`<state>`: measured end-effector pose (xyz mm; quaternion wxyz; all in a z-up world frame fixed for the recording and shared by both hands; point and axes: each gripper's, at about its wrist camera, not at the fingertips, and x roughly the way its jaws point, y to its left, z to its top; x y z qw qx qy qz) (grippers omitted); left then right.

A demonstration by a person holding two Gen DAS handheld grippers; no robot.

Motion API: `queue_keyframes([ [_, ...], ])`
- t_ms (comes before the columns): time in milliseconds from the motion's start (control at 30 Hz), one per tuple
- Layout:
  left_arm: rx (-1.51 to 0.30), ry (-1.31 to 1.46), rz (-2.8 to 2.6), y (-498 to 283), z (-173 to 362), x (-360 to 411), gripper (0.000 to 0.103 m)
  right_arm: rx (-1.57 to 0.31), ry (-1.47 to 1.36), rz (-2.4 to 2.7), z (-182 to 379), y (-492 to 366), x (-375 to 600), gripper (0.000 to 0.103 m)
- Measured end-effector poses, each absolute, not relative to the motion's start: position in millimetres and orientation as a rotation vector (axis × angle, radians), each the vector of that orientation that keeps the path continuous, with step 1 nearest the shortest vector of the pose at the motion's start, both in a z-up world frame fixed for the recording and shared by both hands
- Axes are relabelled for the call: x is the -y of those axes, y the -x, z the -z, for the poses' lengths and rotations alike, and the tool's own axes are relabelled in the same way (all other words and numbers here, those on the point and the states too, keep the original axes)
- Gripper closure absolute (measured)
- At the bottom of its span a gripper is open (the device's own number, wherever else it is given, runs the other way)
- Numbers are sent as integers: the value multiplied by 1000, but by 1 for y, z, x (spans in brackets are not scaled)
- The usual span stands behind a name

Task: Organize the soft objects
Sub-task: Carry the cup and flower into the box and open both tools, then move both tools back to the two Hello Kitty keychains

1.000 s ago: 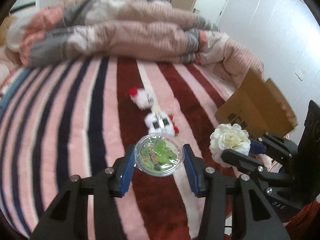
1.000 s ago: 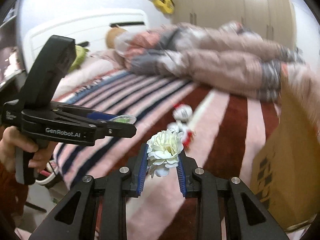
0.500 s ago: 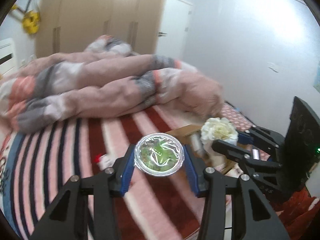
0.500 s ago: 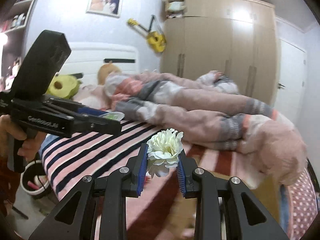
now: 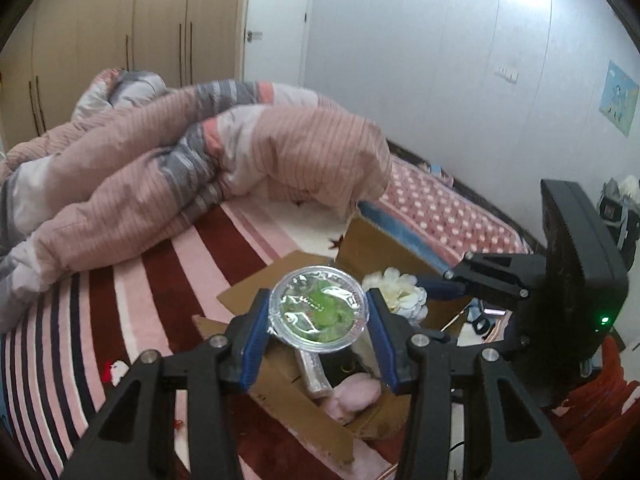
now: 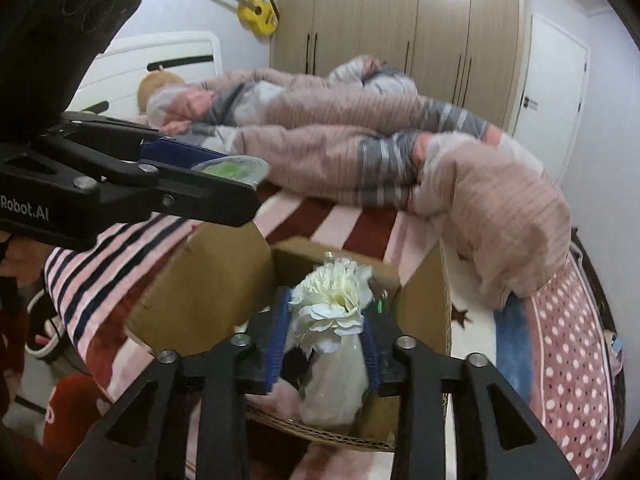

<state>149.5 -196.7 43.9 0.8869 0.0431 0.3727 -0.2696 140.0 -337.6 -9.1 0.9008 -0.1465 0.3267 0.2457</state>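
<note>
My left gripper (image 5: 318, 320) is shut on a round clear cup with green contents (image 5: 318, 311) and holds it above the open cardboard box (image 5: 276, 396) on the striped bed. My right gripper (image 6: 326, 342) is shut on a white fabric flower (image 6: 334, 294) and holds it over the same box (image 6: 208, 288). The flower also shows in the left wrist view (image 5: 402, 286), just right of the cup. The cup also shows in the right wrist view (image 6: 232, 169). A pink soft item (image 5: 354, 398) and a silvery packet (image 5: 314, 372) lie inside the box.
A rumpled pink and grey quilt (image 5: 180, 160) lies across the bed behind the box. A small white and red plush (image 5: 114, 372) lies on the striped blanket (image 5: 80, 320) to the left. Wardrobes (image 6: 400, 32) and a door (image 5: 276, 20) stand beyond.
Both grippers have swung right from the middle of the bed to above the open box, still holding the cup and the flower. The box's inside has come into view.
</note>
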Motion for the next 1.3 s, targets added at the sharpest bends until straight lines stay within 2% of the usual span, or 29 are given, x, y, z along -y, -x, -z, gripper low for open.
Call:
queue_keyframes([
  [100, -810, -104, 560, -156, -33, 205, 59, -681, 293, -498, 15, -142, 344, 54],
  [333, -844, -121, 563, -161, -19, 211, 57, -681, 282, -496, 13, -140, 348, 52],
  [400, -843, -117, 564, -161, -20, 210, 46, -680, 287, -493, 11, -139, 346, 52],
  [467, -830, -115, 562, -160, -24, 208, 40, -680, 292, -491, 10, -138, 344, 52],
  [633, -801, -102, 536, -151, -36, 189, 39, -674, 305, -490, 3, -134, 335, 52],
  [900, -714, -57, 382, -119, -65, 101, 26, -613, 296, -593, -22, -114, 285, 52],
  [1000, -709, -43, 309, -108, -65, 61, 26, -601, 281, -681, -25, -105, 252, 52],
  [1300, -776, 17, 170, -102, -17, -36, 25, -698, 285, -863, 20, -98, 147, 52],
])
